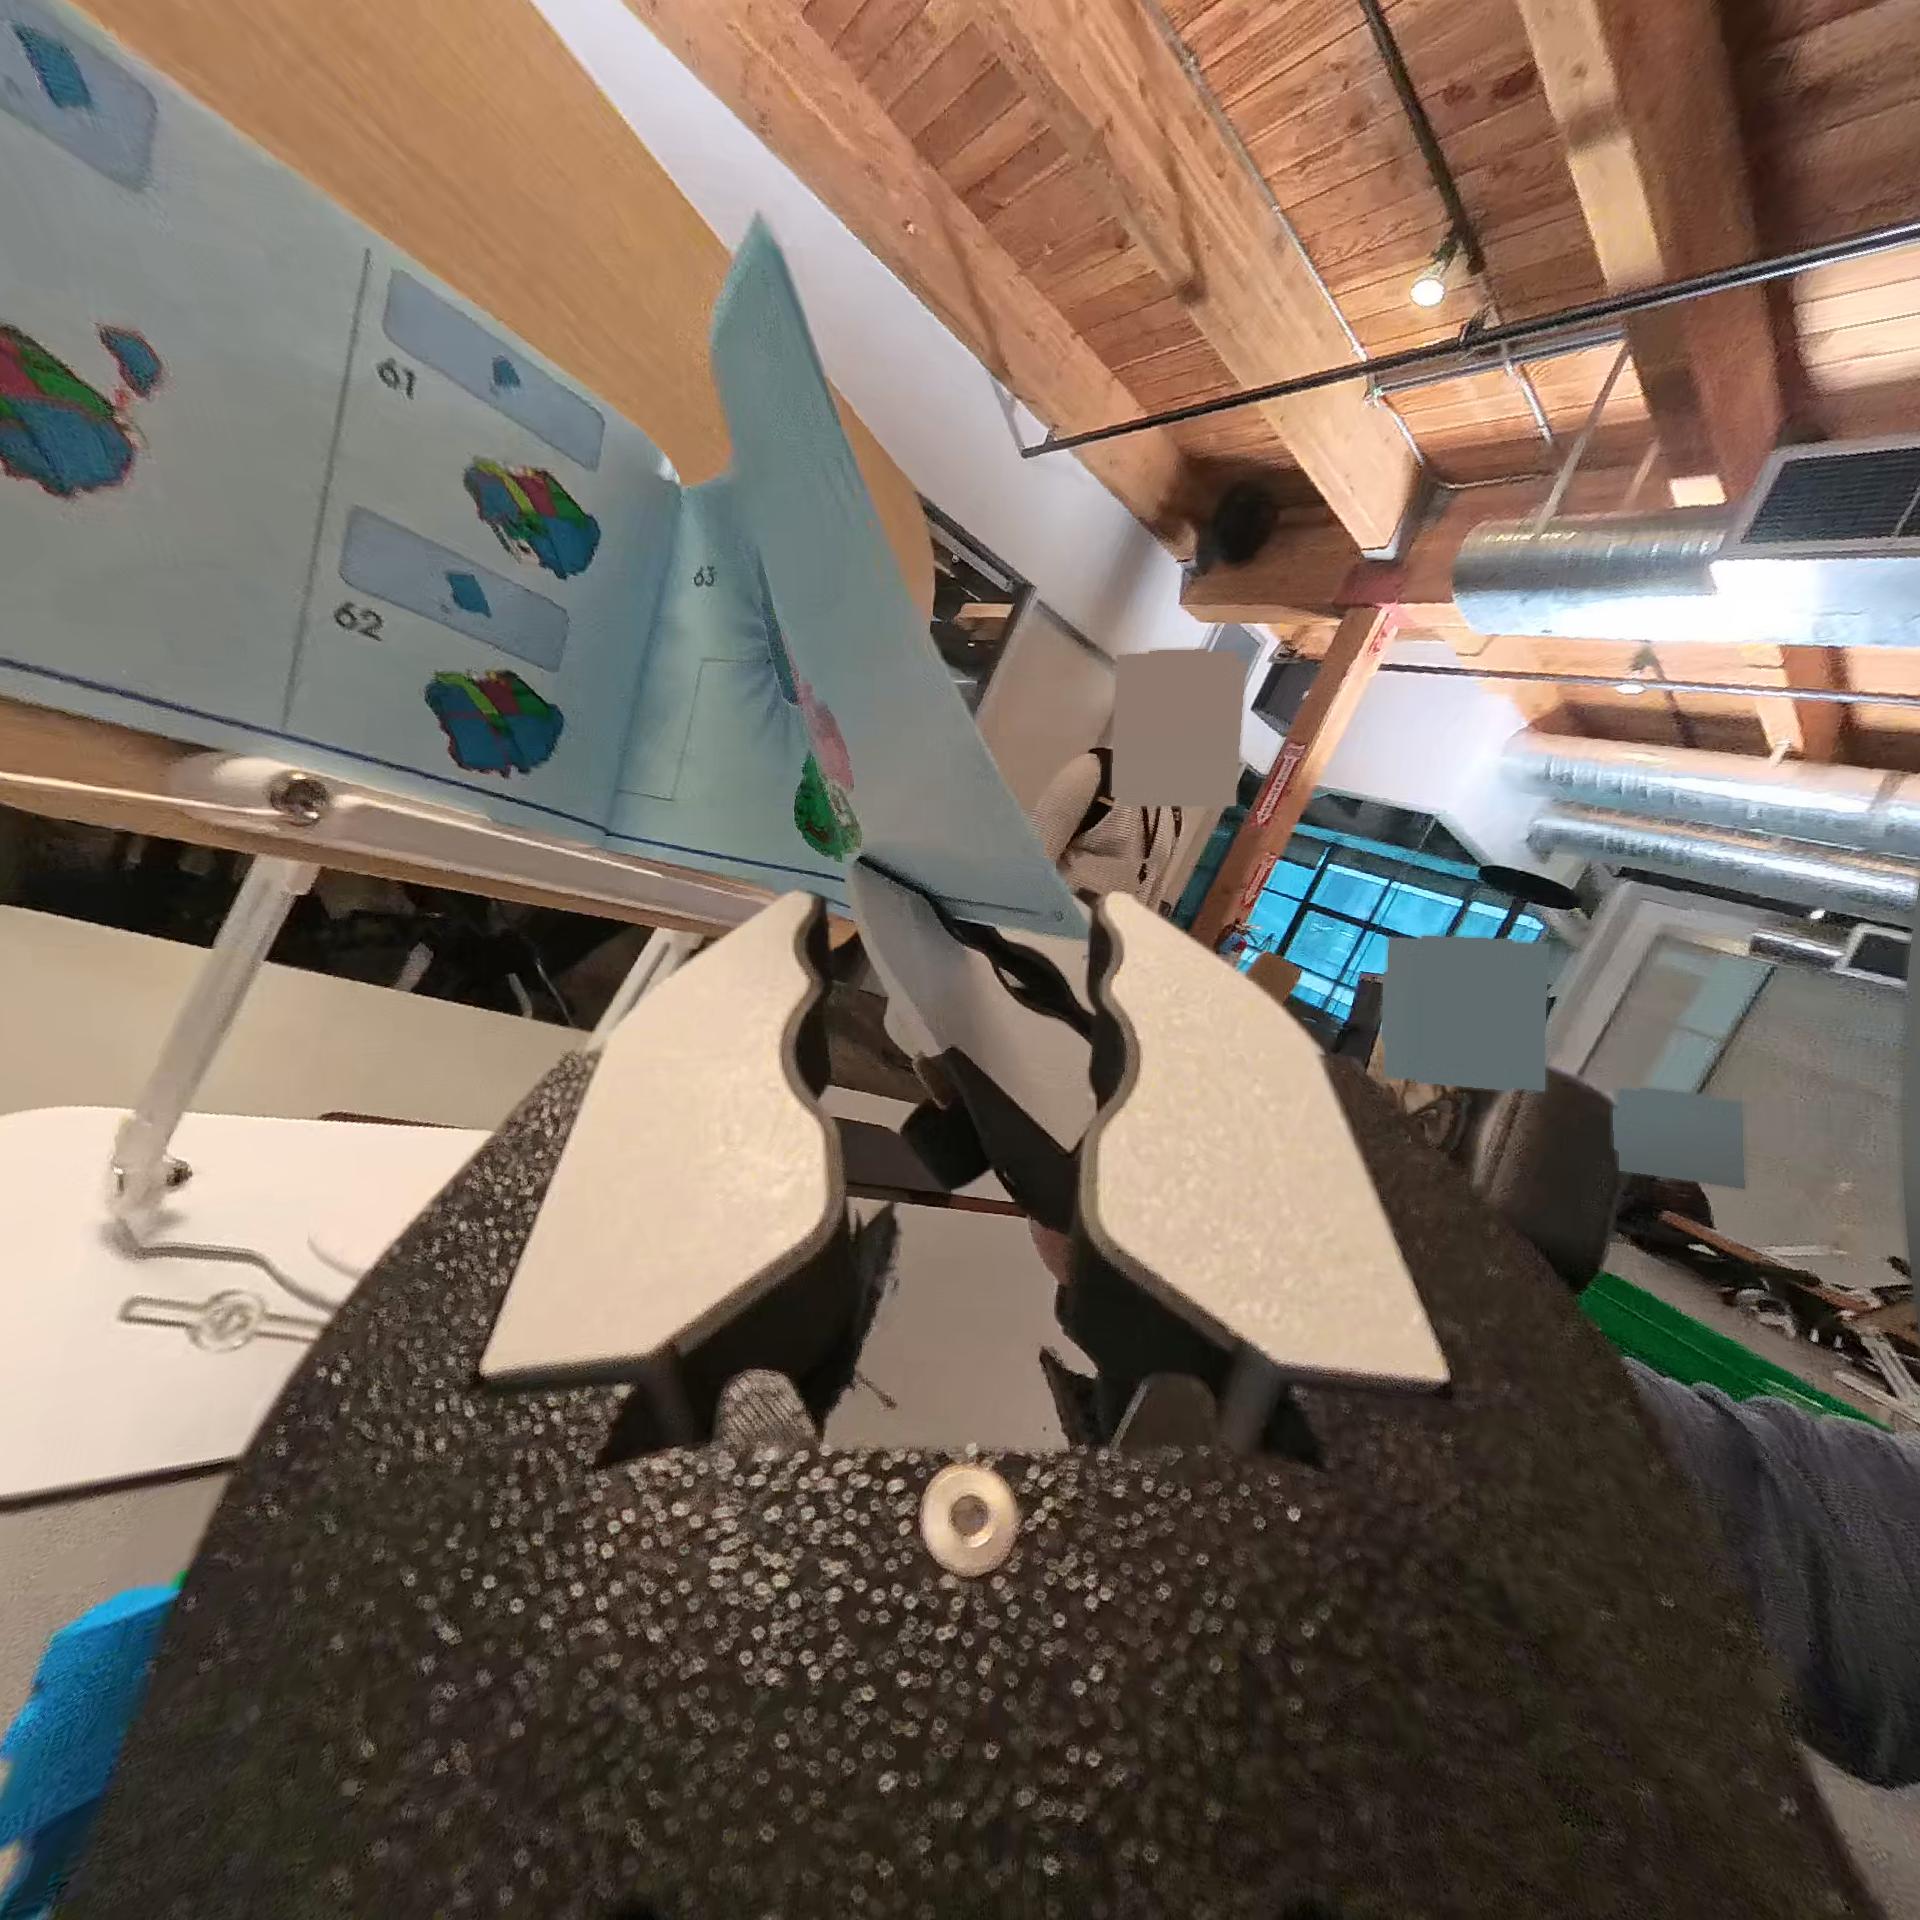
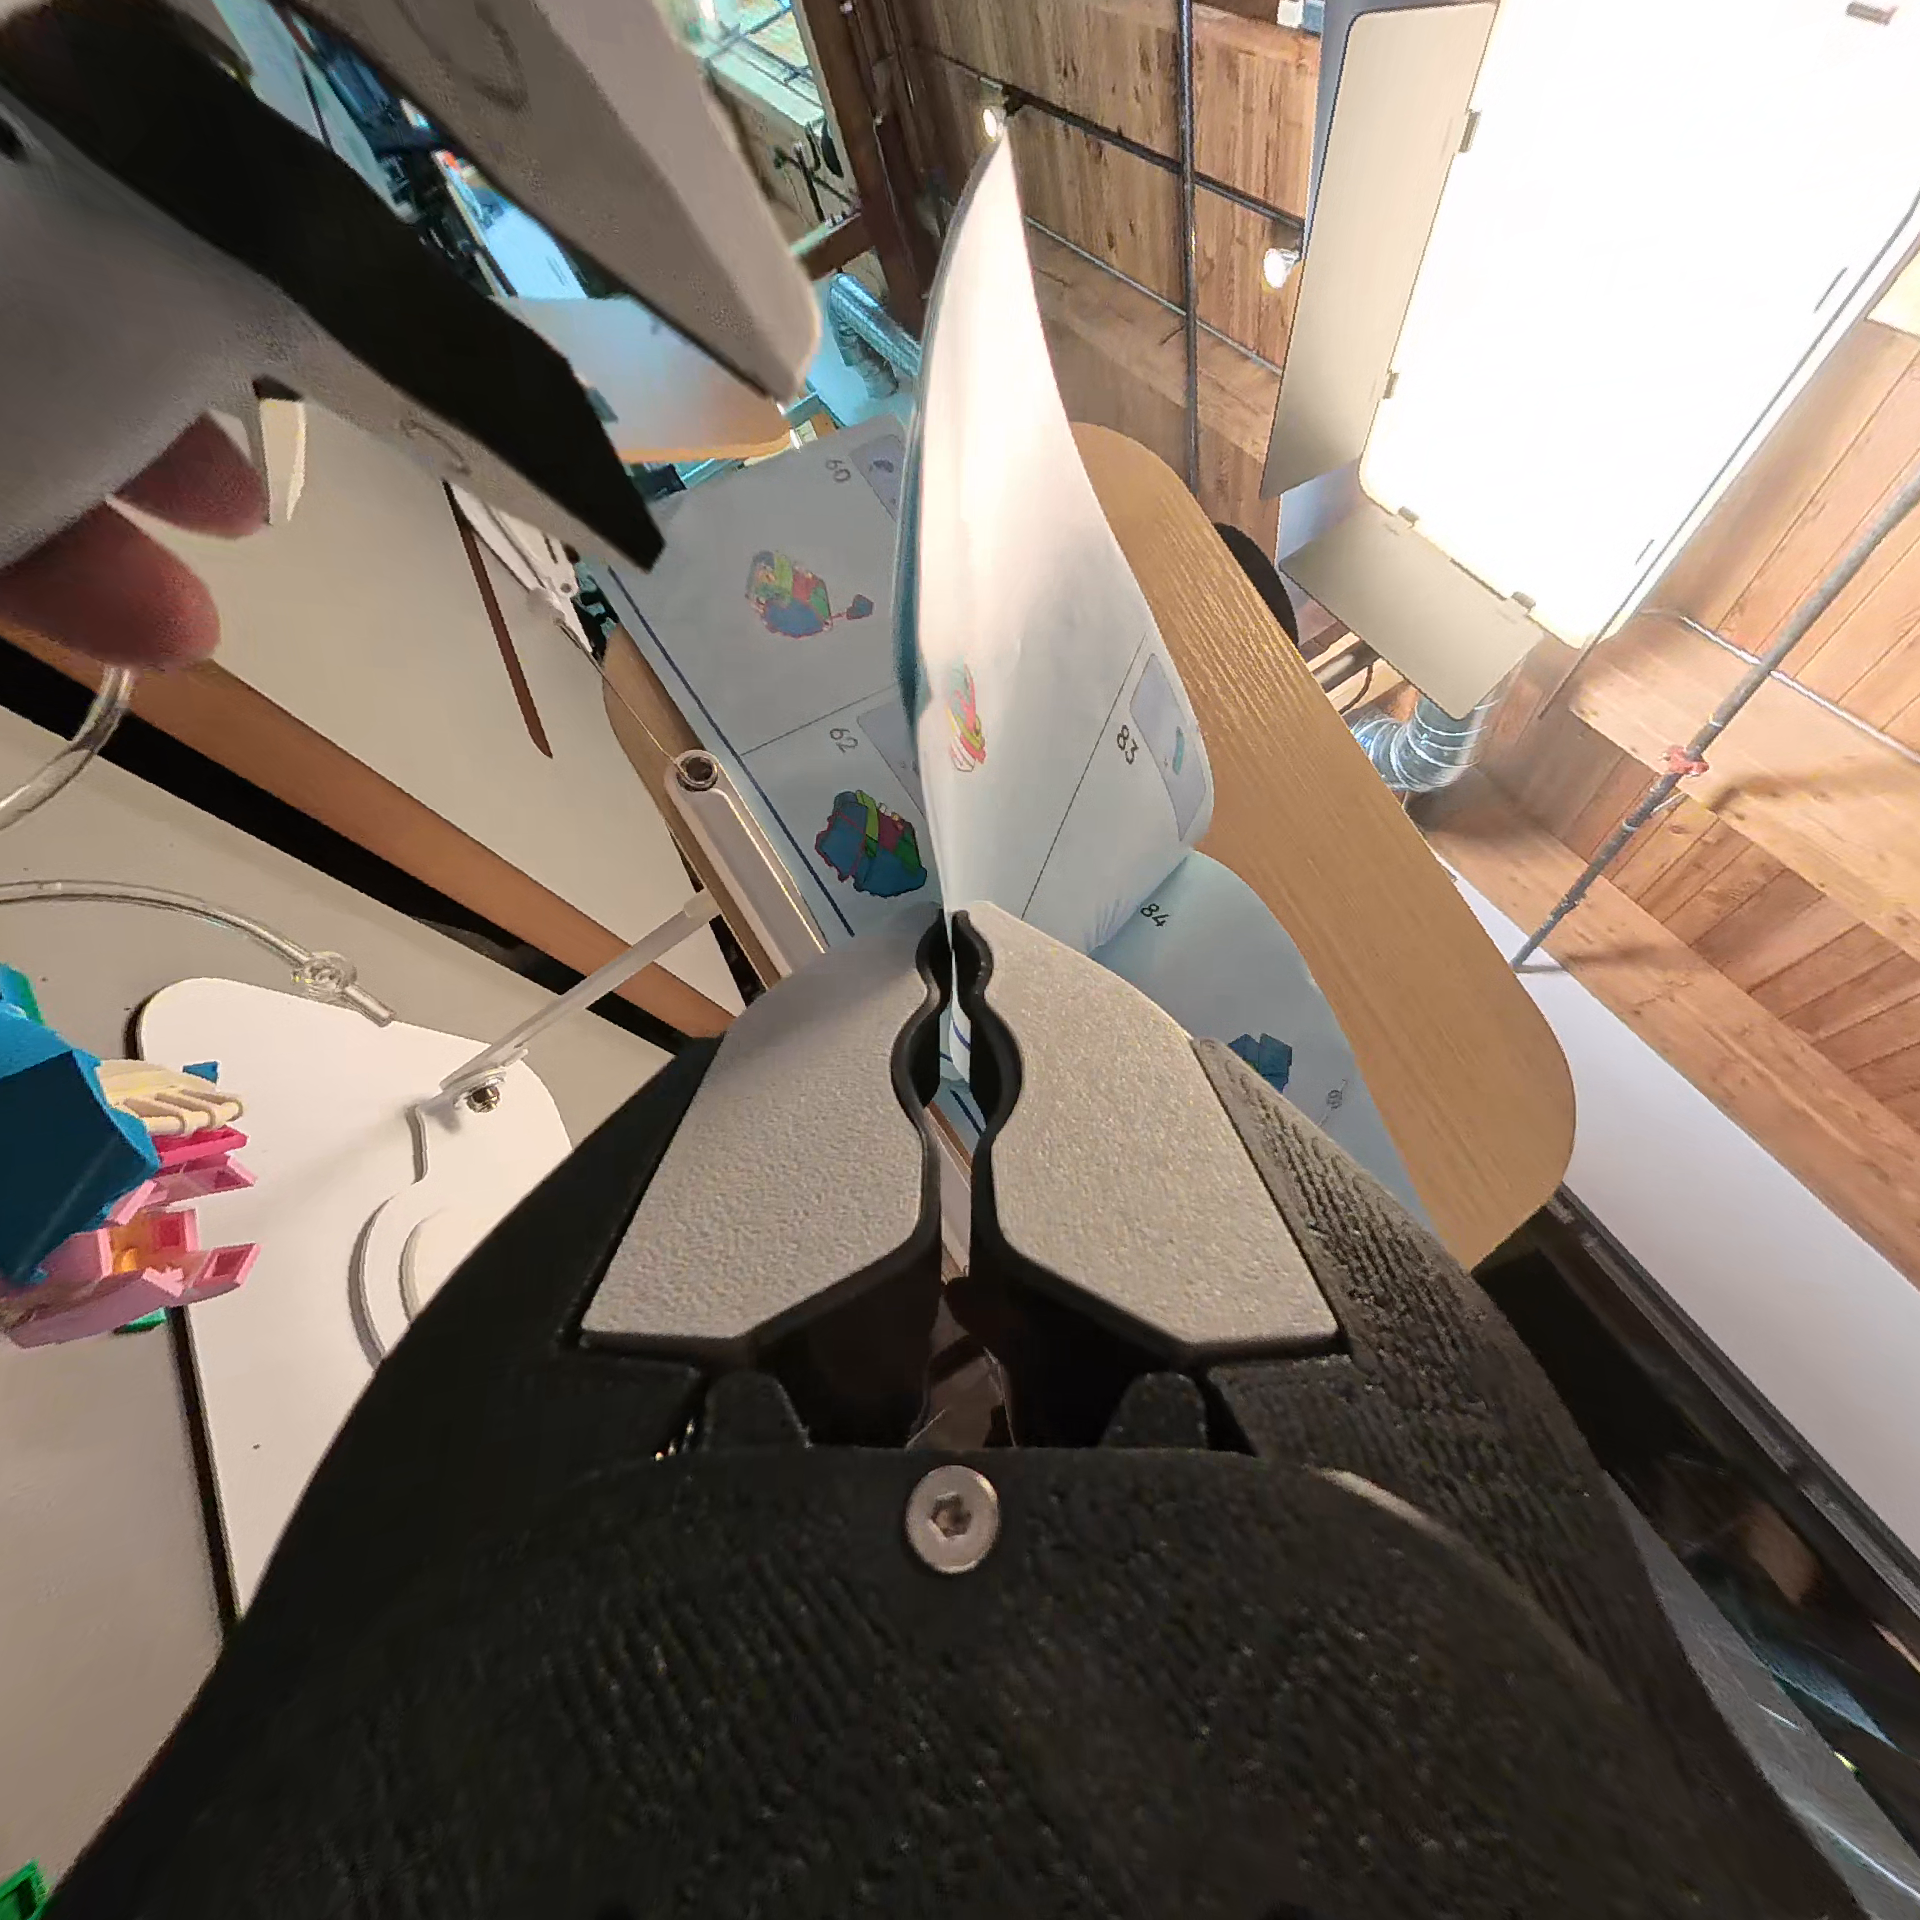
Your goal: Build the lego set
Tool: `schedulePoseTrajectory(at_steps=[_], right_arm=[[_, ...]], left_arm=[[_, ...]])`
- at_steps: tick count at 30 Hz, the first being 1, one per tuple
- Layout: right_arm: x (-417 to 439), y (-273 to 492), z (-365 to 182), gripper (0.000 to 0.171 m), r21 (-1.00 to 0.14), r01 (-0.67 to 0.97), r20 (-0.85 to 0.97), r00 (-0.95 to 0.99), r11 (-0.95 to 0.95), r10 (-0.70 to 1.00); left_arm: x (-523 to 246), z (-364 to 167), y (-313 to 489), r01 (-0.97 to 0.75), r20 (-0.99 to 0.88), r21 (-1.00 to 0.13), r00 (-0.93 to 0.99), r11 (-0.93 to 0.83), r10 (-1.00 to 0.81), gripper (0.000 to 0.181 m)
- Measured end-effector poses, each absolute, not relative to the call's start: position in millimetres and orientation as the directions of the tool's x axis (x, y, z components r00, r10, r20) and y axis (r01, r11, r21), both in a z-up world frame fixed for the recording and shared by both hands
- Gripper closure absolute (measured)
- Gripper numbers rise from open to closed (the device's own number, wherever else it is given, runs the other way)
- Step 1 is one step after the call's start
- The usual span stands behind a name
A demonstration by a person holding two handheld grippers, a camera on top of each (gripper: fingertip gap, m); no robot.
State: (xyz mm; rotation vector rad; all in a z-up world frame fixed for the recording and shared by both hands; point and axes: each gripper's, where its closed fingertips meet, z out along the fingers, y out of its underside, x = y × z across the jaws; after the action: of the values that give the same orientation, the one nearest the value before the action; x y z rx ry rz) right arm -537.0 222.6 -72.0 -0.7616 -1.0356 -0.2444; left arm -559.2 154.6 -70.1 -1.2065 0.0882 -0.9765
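— Paper, thin and limp: a page [image 2: 1023, 582] of the instruction booklet [image 1: 312, 499] is pinched at its lower edge by the right claw [image 2: 958, 940], whose jaws are nearly closed on it.

— How should it be handled?

— Gently; it is judged light, easily creased or torn, best held near the corner. The booklet is propped on a wooden stand [image 2: 1351, 852].

— And the left claw [image 1: 956, 925]?

— Held open and empty, tilted upward just under the lifted page. The partly built lego model [image 2: 114, 1174] is seen on the white worktop [image 2: 312, 644], well apart.
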Motion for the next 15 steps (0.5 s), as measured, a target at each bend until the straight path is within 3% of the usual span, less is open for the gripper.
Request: schedulePoseTrajectory(at_steps=[9,15], right_arm=[[-536,223,-77,0.171,-0.423,0.542,0.861,0.491,0.726,0.135],[-541,220,-81,0.171,-0.398,0.549,0.874,0.47,0.735,0.122]], left_arm=[[-540,-71,150,0.577,0.391,-0.817,0.56,0.006,-0.73,0.143],[-535,-73,156,0.555,0.376,-0.832,0.587,0.018,-0.717,0.162]])
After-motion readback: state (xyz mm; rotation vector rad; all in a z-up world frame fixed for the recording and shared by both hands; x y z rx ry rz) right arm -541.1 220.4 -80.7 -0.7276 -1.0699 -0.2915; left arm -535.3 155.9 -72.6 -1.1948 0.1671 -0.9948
